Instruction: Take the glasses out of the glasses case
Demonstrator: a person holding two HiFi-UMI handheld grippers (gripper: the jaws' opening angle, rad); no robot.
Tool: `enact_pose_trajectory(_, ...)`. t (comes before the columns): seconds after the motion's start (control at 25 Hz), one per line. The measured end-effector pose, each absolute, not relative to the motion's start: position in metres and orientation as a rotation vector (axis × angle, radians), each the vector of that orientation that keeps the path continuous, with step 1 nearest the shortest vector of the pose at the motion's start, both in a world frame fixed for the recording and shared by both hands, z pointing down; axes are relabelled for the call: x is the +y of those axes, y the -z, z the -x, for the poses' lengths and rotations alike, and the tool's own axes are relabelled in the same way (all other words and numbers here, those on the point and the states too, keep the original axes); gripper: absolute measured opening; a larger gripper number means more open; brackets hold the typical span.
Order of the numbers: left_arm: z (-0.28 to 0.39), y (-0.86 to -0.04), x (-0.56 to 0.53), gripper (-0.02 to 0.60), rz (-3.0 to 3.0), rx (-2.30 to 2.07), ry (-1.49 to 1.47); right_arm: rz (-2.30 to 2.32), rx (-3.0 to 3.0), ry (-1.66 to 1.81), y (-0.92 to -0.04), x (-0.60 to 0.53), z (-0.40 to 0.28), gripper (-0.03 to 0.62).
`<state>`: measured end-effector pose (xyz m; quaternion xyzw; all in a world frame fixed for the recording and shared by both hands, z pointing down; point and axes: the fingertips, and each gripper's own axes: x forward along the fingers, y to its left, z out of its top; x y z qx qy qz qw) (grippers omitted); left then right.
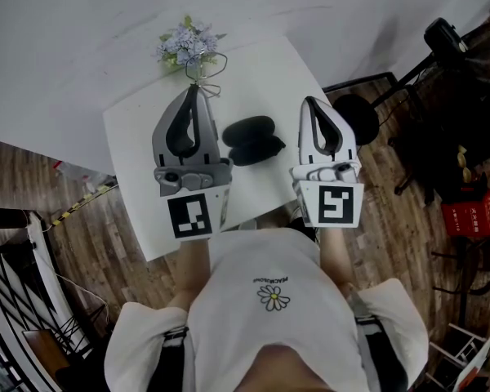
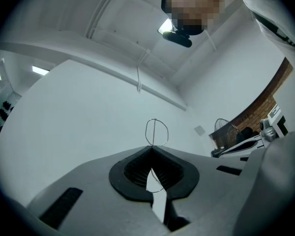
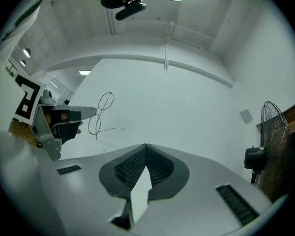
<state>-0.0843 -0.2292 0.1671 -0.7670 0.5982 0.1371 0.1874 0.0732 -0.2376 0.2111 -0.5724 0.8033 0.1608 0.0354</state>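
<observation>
Thin wire-rimmed glasses (image 1: pixel 213 82) hang above the white table (image 1: pixel 139 129), pinched at the tip of my left gripper (image 1: pixel 194 86), which is shut on them. One wire lens loop (image 2: pixel 156 132) sticks up past the closed jaws in the left gripper view. The right gripper view shows the glasses (image 3: pixel 102 113) dangling from the left gripper (image 3: pixel 95 112). The black glasses case (image 1: pixel 252 140) lies open on the table between the two grippers. My right gripper (image 1: pixel 308 100) is to the right of the case, jaws (image 3: pixel 145 145) shut with nothing in them.
A small bunch of pale blue flowers (image 1: pixel 188 43) stands at the table's far edge, just beyond the held glasses. A black stool (image 1: pixel 355 117) and dark stands (image 1: pixel 441 64) fill the floor on the right. A fan (image 3: pixel 275 132) stands by the wall.
</observation>
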Motion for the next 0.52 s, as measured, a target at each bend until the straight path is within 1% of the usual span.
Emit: enact_pose_trajectory(0.52, 0.072, -0.168, -0.229, 0.014, 2.163, 1.657, -0.363, 1.770, 2.457, -0.481, -0.212, -0.235, -0.083, 0.009)
